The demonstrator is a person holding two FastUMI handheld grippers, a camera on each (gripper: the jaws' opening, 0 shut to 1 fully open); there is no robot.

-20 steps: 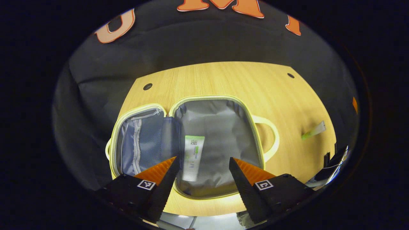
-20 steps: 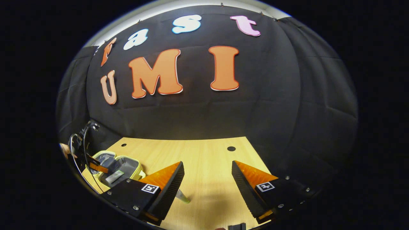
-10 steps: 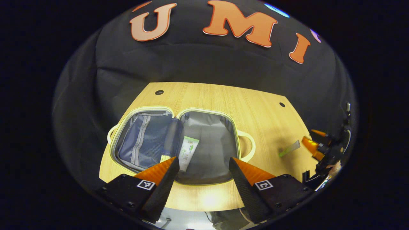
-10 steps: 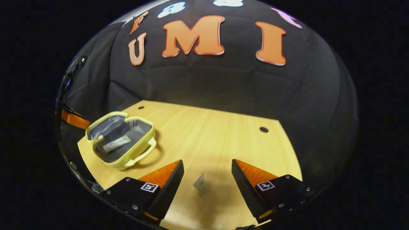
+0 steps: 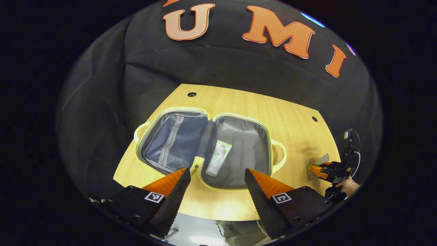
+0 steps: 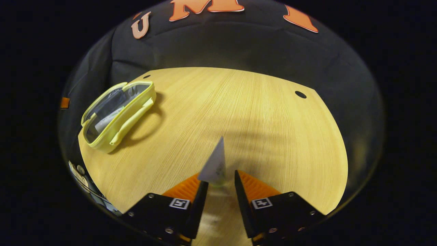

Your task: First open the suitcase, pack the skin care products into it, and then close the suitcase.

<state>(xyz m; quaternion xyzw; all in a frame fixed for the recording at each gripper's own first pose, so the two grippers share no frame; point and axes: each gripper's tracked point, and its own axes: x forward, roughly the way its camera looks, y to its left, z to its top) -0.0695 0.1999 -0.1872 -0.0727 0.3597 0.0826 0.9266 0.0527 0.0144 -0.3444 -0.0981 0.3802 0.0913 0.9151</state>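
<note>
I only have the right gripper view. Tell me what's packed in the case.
Observer: One white tube, lying flat in the grey half of the case.
Operator: Report the other half.
Observer: It has a mesh pocket with nothing lying on it.
Operator: Give me the left claw.
Observer: The left claw is open and holds nothing, above the case's near edge.

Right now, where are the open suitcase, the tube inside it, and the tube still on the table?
suitcase (image 5: 273,150): left gripper view, right rim.
tube inside (image 5: 218,159): left gripper view, body.
tube on table (image 6: 215,164): right gripper view, flat end.
</note>
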